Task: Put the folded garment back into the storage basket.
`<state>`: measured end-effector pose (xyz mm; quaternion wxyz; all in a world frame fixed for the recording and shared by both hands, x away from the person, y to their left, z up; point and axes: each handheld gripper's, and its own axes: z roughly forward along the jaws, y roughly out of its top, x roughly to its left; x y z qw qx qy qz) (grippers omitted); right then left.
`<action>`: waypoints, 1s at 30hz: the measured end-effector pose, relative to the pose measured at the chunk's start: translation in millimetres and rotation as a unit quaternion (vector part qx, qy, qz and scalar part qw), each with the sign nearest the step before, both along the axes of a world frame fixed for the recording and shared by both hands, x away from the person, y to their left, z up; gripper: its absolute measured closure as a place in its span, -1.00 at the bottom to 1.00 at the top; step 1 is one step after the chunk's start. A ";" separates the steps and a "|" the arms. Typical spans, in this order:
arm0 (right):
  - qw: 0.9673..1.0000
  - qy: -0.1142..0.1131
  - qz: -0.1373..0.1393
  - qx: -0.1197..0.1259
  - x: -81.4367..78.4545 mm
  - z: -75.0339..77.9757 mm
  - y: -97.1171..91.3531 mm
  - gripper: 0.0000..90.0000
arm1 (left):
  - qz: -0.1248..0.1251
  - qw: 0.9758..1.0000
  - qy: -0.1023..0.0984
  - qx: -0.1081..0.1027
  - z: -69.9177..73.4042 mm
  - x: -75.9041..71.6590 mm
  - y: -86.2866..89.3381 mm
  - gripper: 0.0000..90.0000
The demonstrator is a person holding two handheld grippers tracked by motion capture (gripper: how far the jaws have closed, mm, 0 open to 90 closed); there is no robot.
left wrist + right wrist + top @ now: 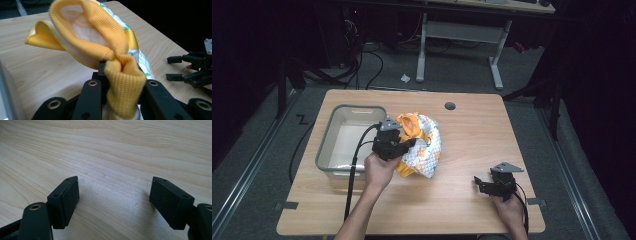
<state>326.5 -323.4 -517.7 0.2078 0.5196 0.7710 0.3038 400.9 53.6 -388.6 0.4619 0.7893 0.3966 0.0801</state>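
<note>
So the left hand-held gripper point(120, 82) has its jaws clamped on the orange ribbed hem of a small garment point(424, 145), white with an orange print, and the rest of the cloth is bunched up just ahead of the jaws, partly lifted and partly draped on the bench point(472, 135). The grey bin point(332, 140) sits right beside that hand-held gripper, on its far side from the cloth, and looks empty from the high view

My guess is the cloth is meant to go into that bin, and here's where I'd worry:

- the grip is on a twisted wad of hem only. Knit like that is stretchy and slippery, so a quick swing could let it slide out between the jaws and drop on the bench short of the bin
- most of the garment hangs loose ahead of the jaws. If the lift isn't high enough, the trailing part could drag over the bin's near rim and snag, or end up half in, half out
- dragging cloth could also nudge the bin itself, since it looks light

The right hand-held gripper point(492, 185) rests well off to the other side near the bench edge, jaws spread wide with nothing between them, only bare wood ahead of it. So it's no help catching a loose end unless it comes over, and if it does, the two could bump around the cloth
</note>
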 end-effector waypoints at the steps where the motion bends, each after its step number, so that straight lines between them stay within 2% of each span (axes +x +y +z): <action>1: 1.000 0.000 0.000 0.000 0.0 0.0 0.0 -0.46 | 0.001 1.000 -0.001 0.000 0.8 0.0 1.1 0.70; 15: 1.000 0.000 0.000 0.000 0.0 0.0 0.0 -0.46 | 0.009 1.000 -0.002 -0.026 15.3 3.7 29.5 0.70; 30: 1.000 0.001 0.000 0.001 0.0 0.1 0.1 -0.46 | 0.030 0.999 -0.012 -0.028 27.4 5.1 55.5 0.70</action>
